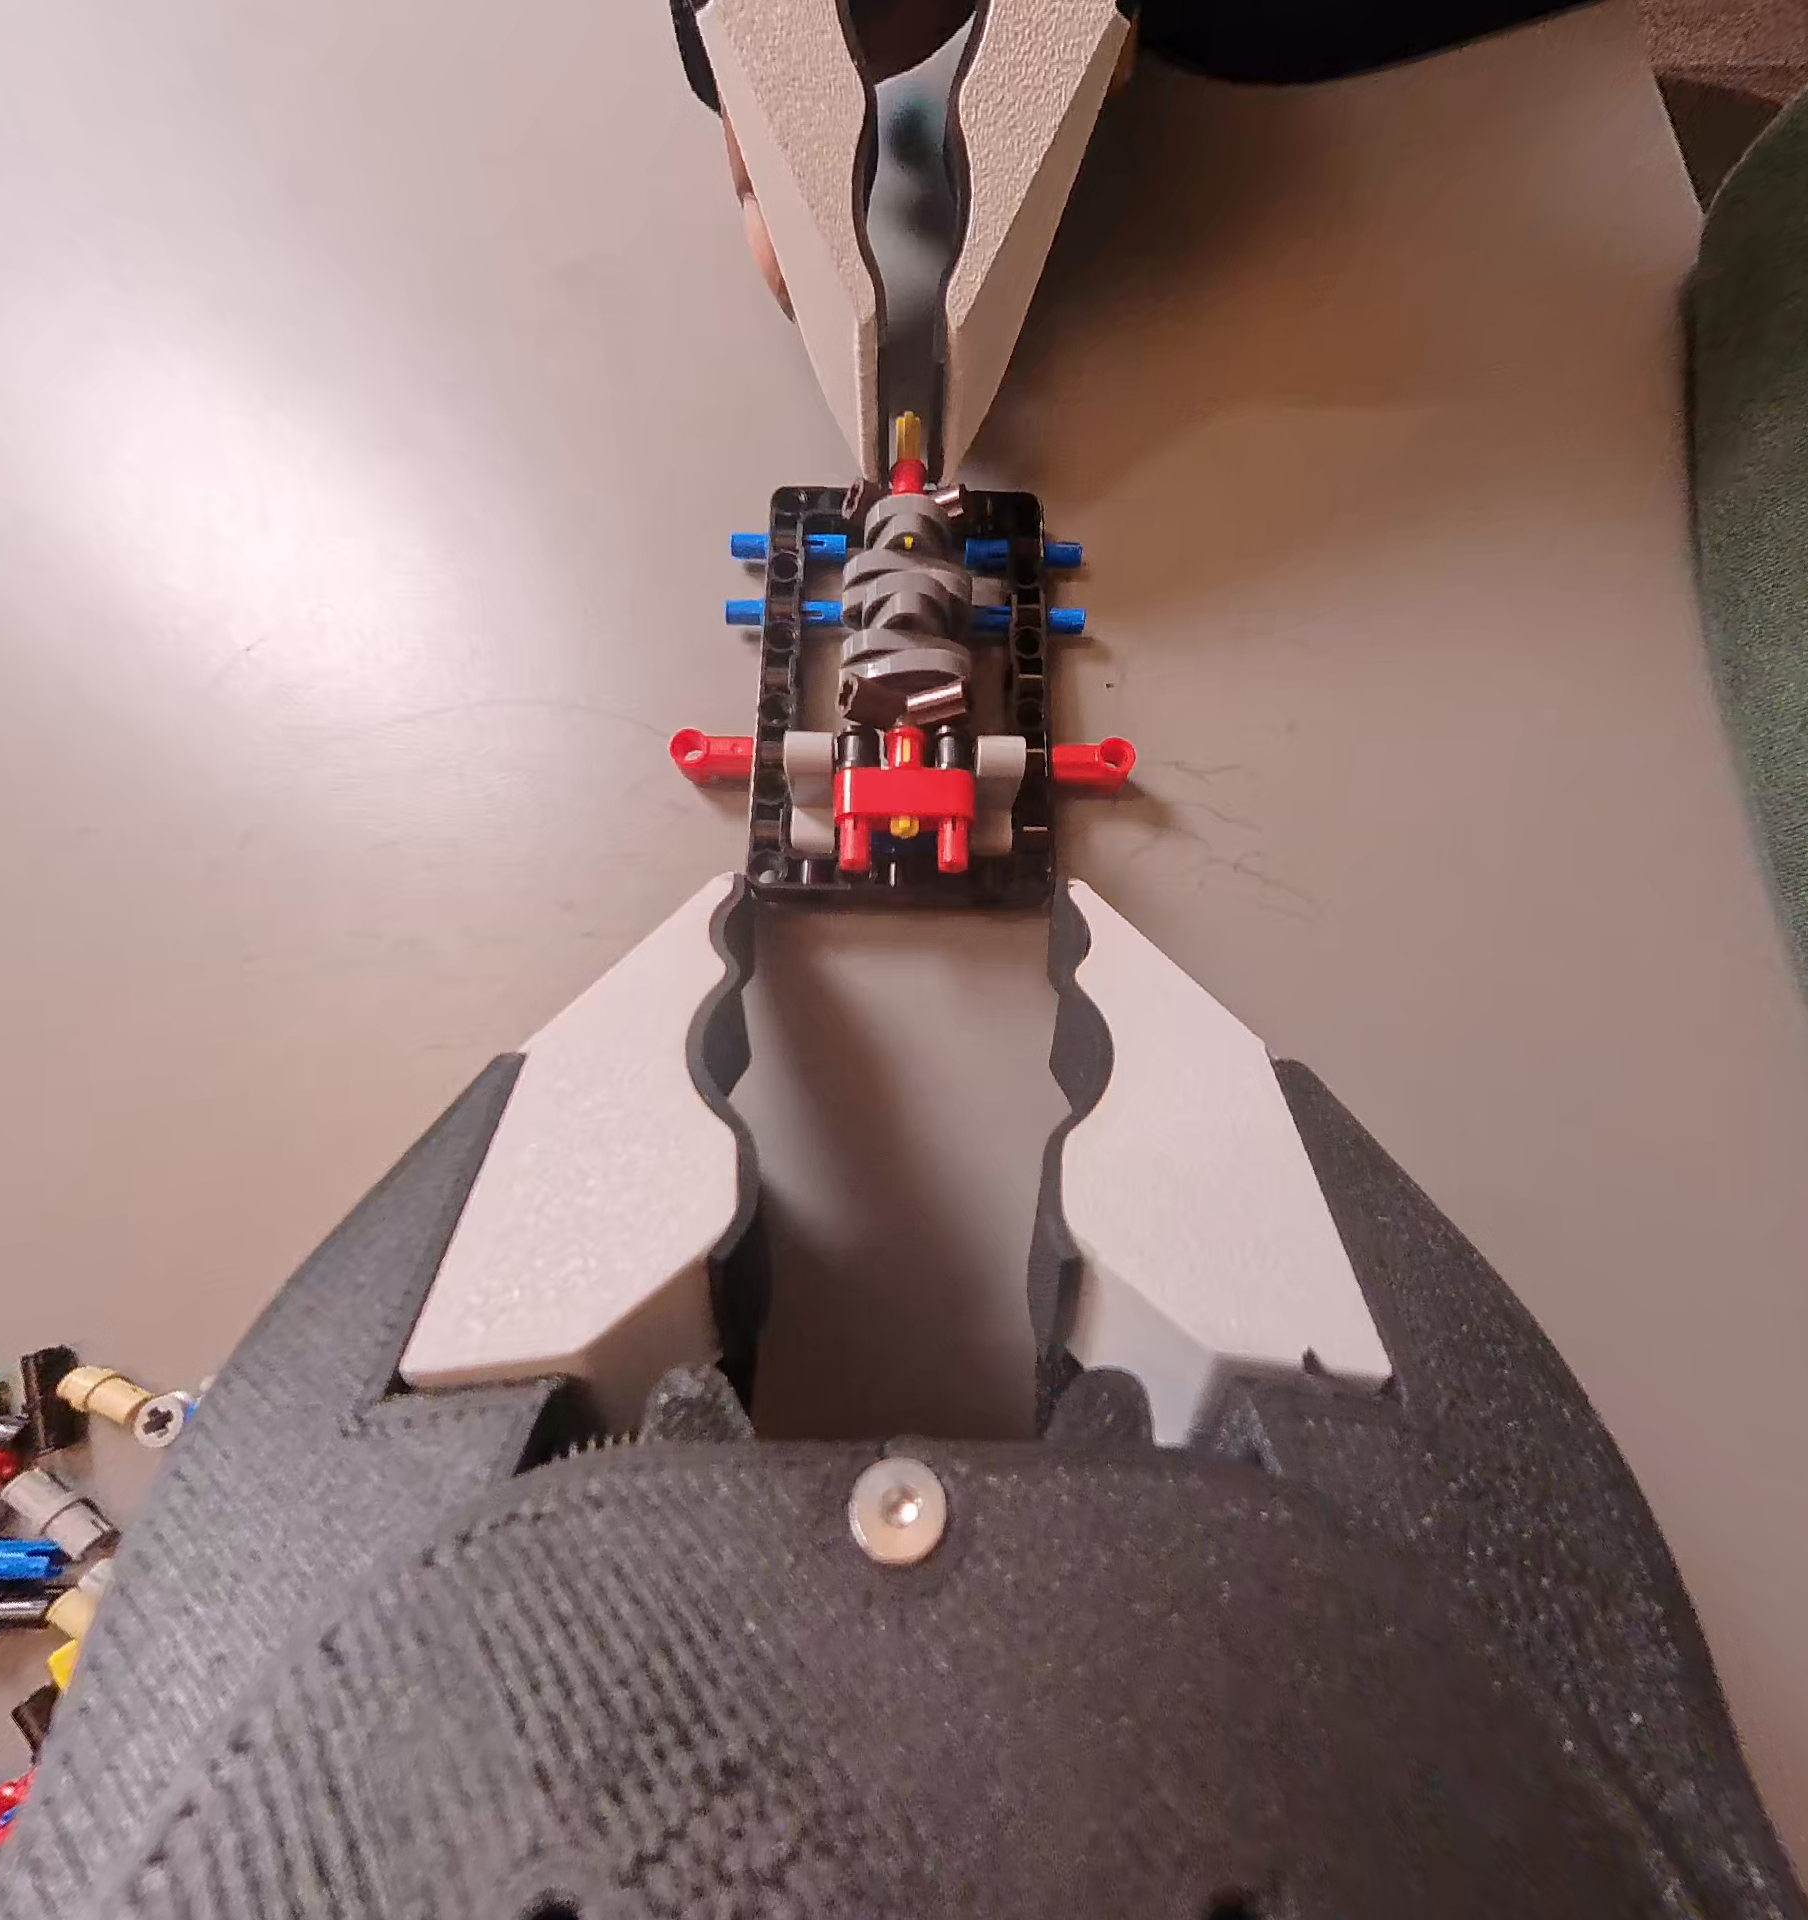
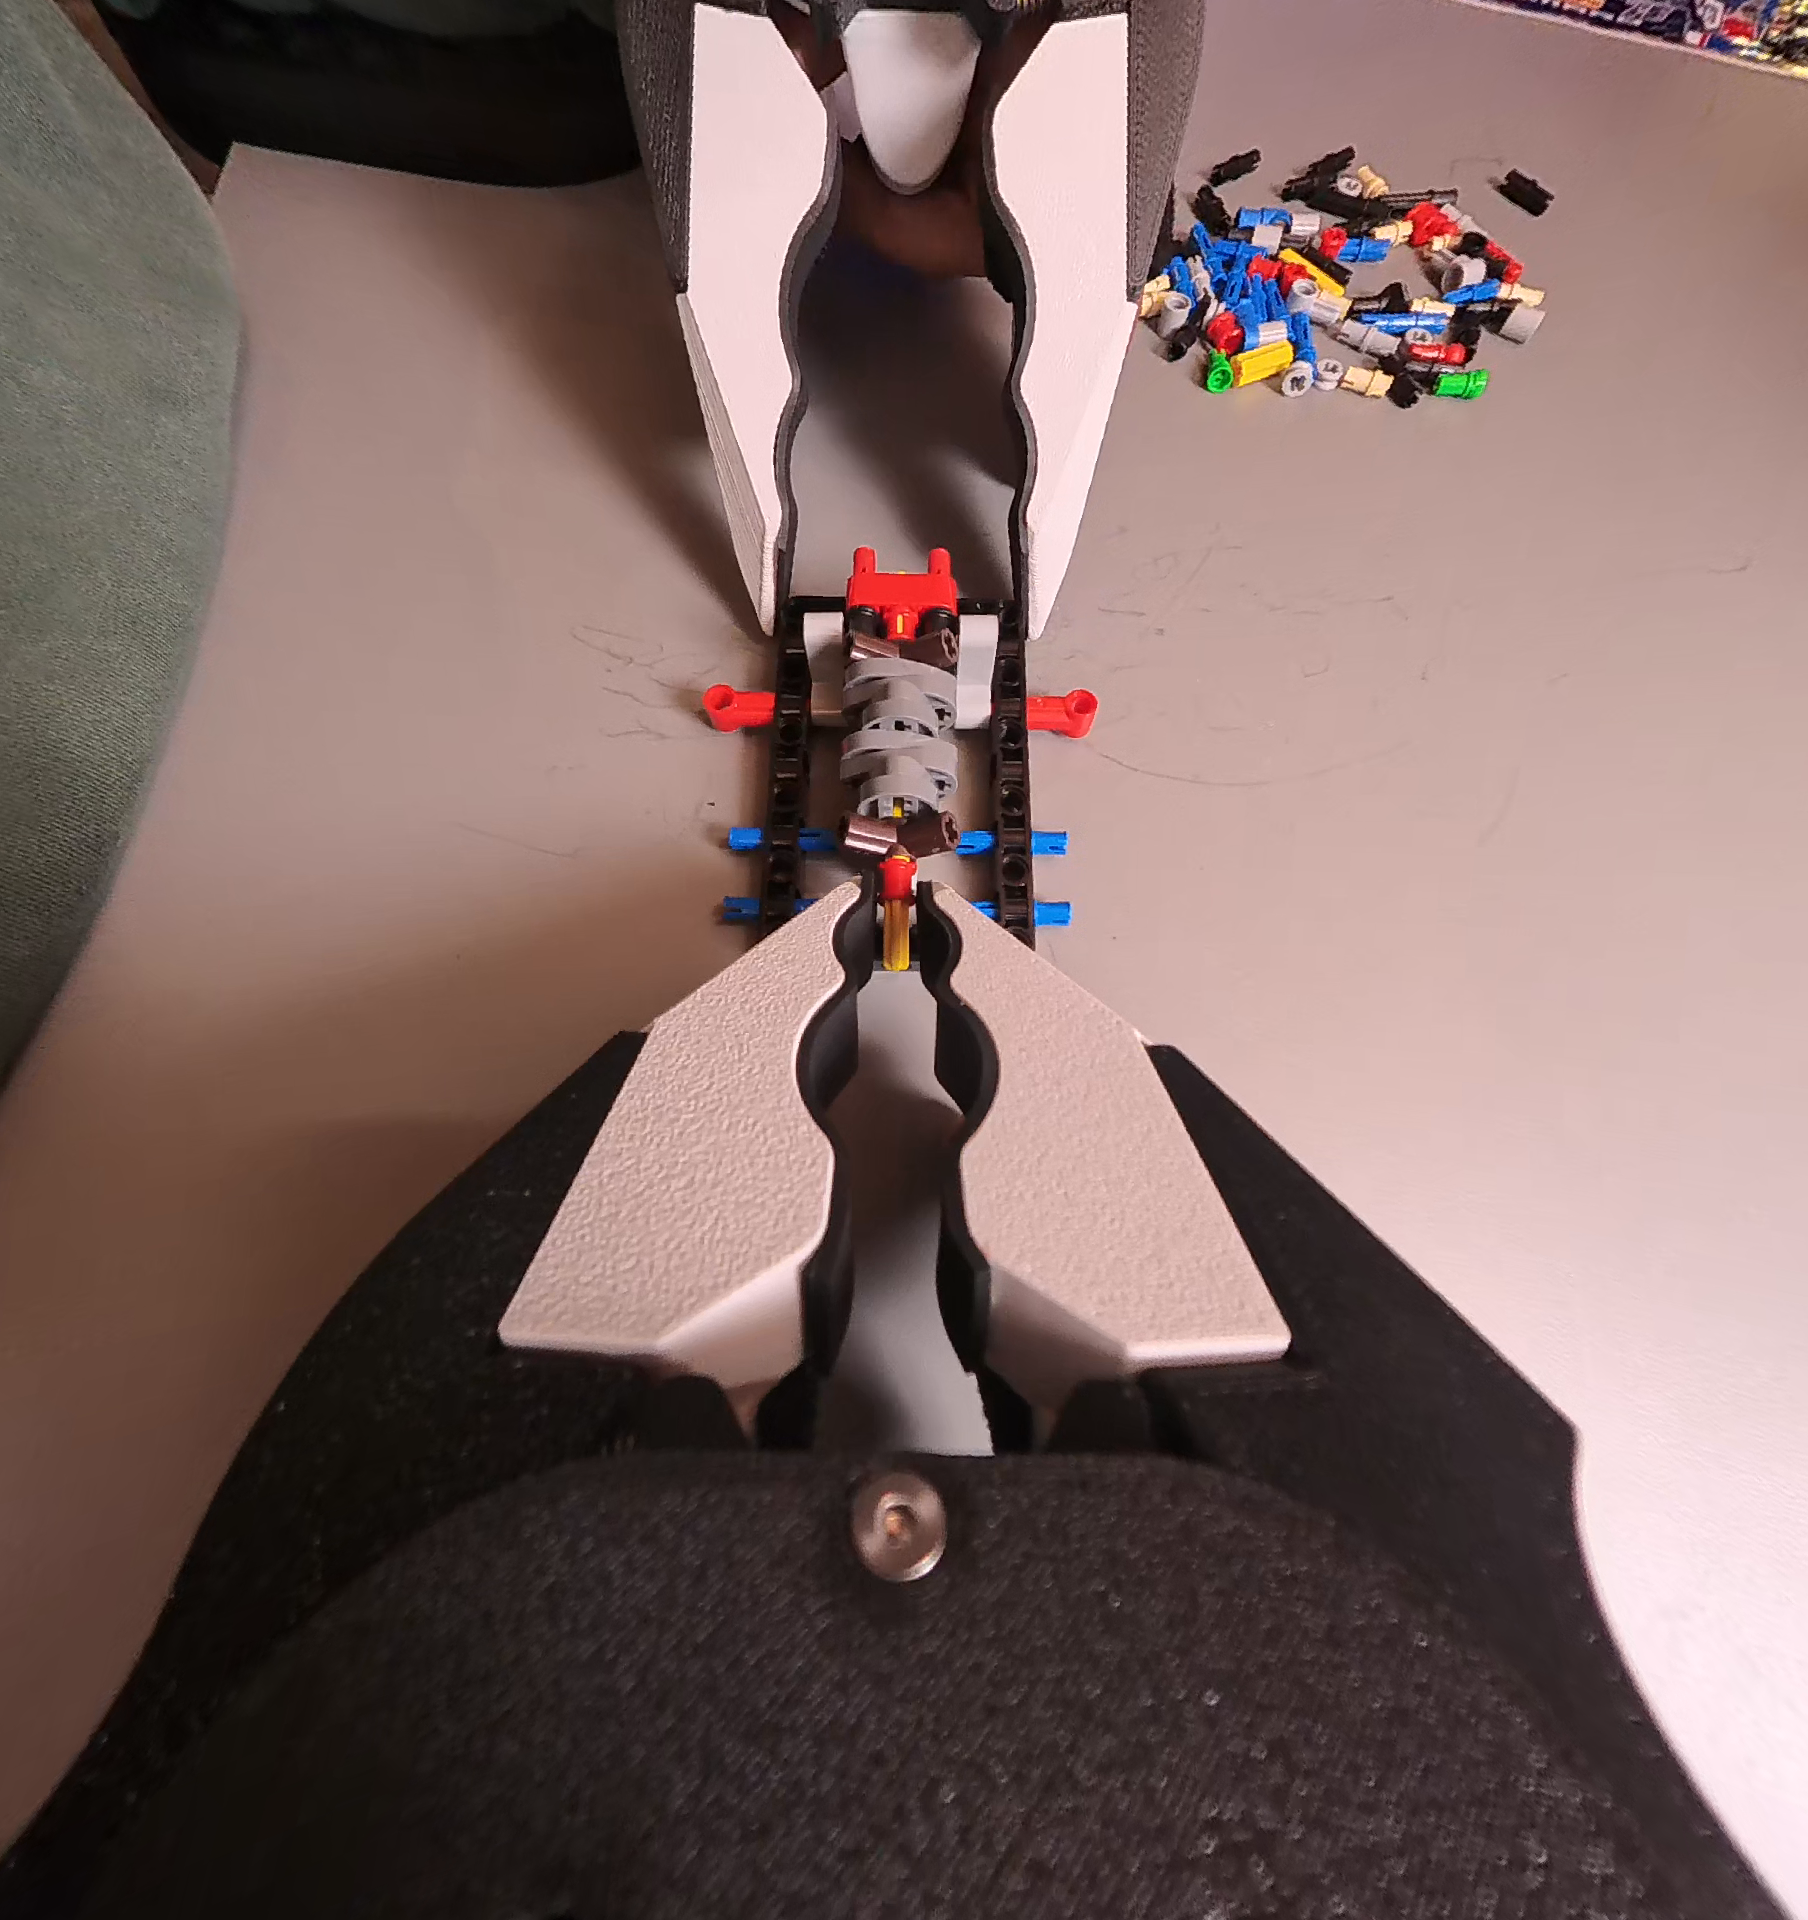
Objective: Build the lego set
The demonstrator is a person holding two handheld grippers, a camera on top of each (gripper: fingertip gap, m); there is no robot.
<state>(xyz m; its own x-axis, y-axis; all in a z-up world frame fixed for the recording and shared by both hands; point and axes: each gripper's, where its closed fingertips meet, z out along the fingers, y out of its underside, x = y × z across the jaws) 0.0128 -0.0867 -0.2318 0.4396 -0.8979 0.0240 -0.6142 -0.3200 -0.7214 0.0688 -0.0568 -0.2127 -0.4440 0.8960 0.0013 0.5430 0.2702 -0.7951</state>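
Observation:
A black rectangular Lego frame [image 1: 775, 665] lies flat on the table. Inside it, a grey crankshaft-like stack [image 1: 905, 603] runs along a yellow axle [image 2: 896, 930], with a red connector [image 1: 905, 795] at one end. Blue pins [image 1: 754, 545] and red pins [image 1: 708, 750] stick out of the sides. My left gripper [image 1: 902, 894] is shut on the frame's end by the red connector, one finger on each outer side. My right gripper [image 2: 892, 896] faces it from the other end, closed narrowly around the axle's free end and a small red bush [image 2: 896, 873].
A pile of loose small Lego pins and connectors [image 2: 1347, 281] lies on the table beyond the left gripper; it also shows in the left wrist view [image 1: 17, 1496]. A green upholstered seat [image 2: 69, 520] stands along the table edge. The left gripper's tips are roughly 8 centimeters from the right gripper's. From the left gripper's tips to the green upholstered seat [image 2: 69, 520] is close to 15 centimeters.

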